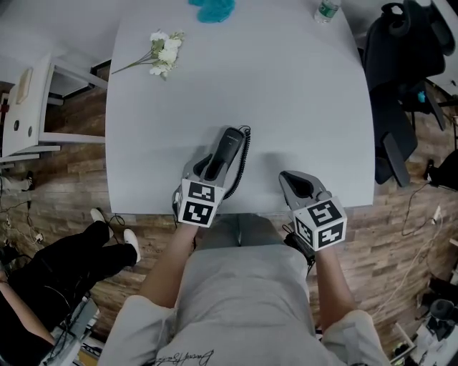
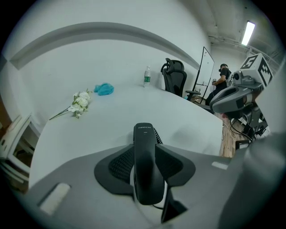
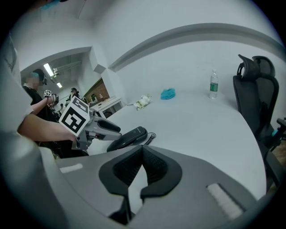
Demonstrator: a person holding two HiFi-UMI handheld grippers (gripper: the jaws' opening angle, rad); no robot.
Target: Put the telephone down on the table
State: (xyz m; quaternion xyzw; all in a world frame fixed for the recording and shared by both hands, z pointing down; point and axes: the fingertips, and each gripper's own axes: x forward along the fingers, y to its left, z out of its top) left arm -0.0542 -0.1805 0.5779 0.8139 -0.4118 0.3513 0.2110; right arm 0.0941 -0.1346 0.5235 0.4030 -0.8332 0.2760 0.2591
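Left claw (image 2: 145,166) is clenching on the telephone (image 1: 227,149). The ribbed pads are pressing both flanks of the black handset near its middle, so the weight is balancing and neither end is drooping. The handset is pointing away from the person, with its far end reaching out over the near part of the counter (image 1: 300,86), left of centre. The coiled cord (image 1: 246,153) is running along the handset's right side, which is keeping it out of the pads.

I cannot tell whether the handset's underside is already touching the counter. In the right gripper view it is sitting low and nearly level, probably just above the surface or just resting on it. Judgement: the set-down is in hand and the release is not yet made.

Right claw (image 3: 142,161) is clenched on nothing, its pad tips meeting. It is idling at the near edge to the right, apart from the telephone, and so is staying out of the placement.

Far side of the counter: a flower sprig (image 1: 163,51) is lying at far left, and a blue cloth (image 1: 212,8) and a water bottle (image 1: 326,10) are sitting at the far edge. All three are well apart from the landing spot.
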